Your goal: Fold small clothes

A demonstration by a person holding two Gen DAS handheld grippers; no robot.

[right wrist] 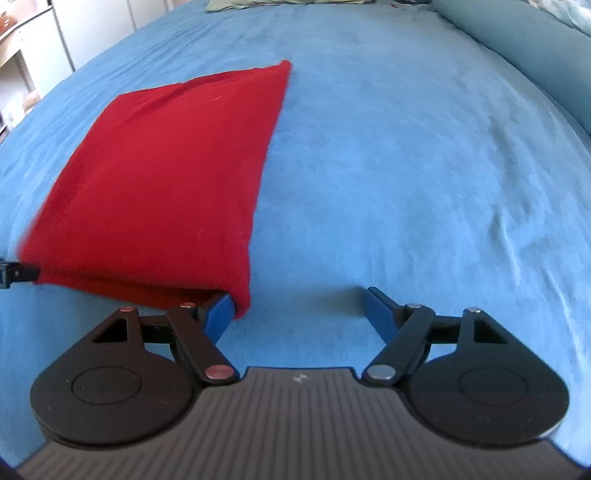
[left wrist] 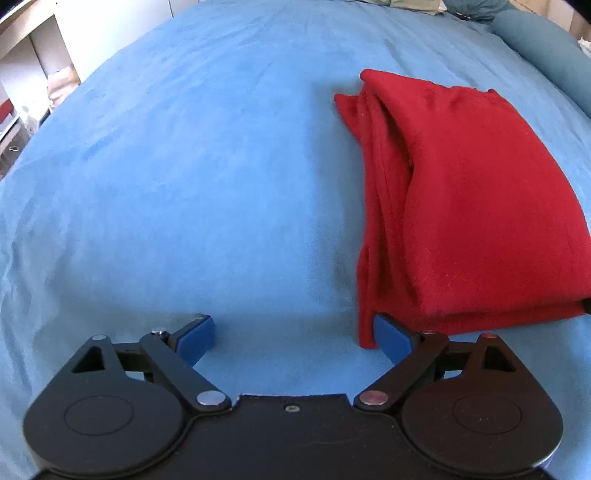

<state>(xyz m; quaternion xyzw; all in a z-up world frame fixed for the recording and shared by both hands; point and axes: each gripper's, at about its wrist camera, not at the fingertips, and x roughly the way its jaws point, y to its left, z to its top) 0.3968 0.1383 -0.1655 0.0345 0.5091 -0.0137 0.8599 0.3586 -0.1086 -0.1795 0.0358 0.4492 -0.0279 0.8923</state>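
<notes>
A red garment [left wrist: 469, 206] lies folded into a thick oblong on the blue bedspread [left wrist: 184, 184]. In the left wrist view it is at the right; my left gripper [left wrist: 293, 338] is open, and its right fingertip touches the cloth's near left corner. In the right wrist view the garment [right wrist: 166, 177] is at the left. My right gripper [right wrist: 299, 314] is open, and its left fingertip sits under the cloth's near right corner. Neither gripper pinches the cloth.
The bedspread [right wrist: 406, 166] covers the whole bed. A teal bolster [left wrist: 554, 66] lies along the far right edge, and also shows in the right wrist view [right wrist: 535, 51]. White shelves [left wrist: 33, 74] stand off the bed's left side. Other cloth [right wrist: 258, 4] lies at the far end.
</notes>
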